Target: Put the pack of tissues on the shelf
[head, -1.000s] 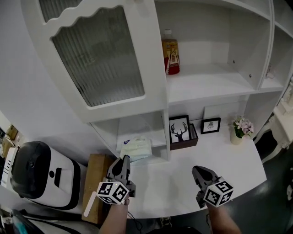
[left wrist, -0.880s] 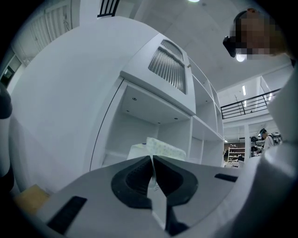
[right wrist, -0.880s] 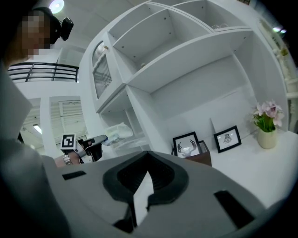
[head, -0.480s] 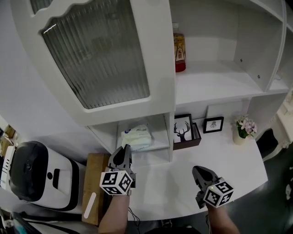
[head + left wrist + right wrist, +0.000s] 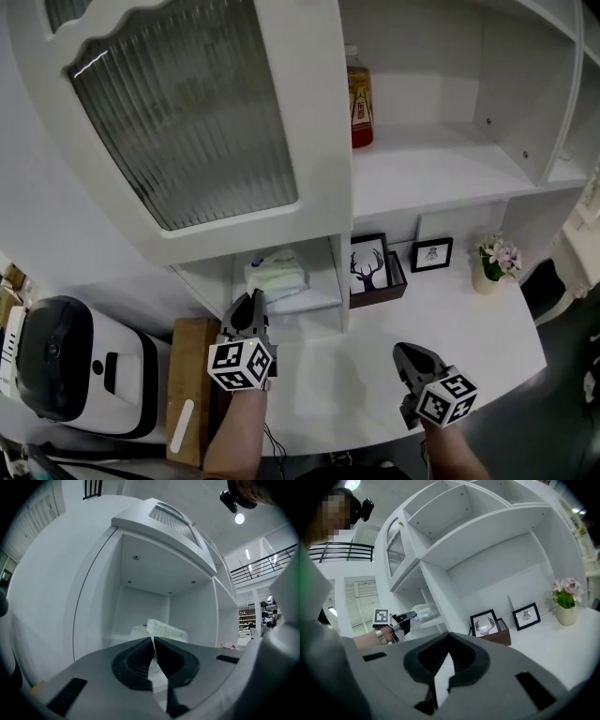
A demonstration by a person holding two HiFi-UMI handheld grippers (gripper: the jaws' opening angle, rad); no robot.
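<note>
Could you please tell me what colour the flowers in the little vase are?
Pale pink flowers; the right gripper view shows them best.

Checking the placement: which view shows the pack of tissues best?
The head view: the pack of tissues lies almost whole in the small shelf compartment. The left gripper view hides its lower part behind the jaws; the right gripper view shows it small, far off.

Bright, even white light; ceiling lamp (image 5: 239, 518) glare, dark fisheye corners, blurred near foreground.
</note>
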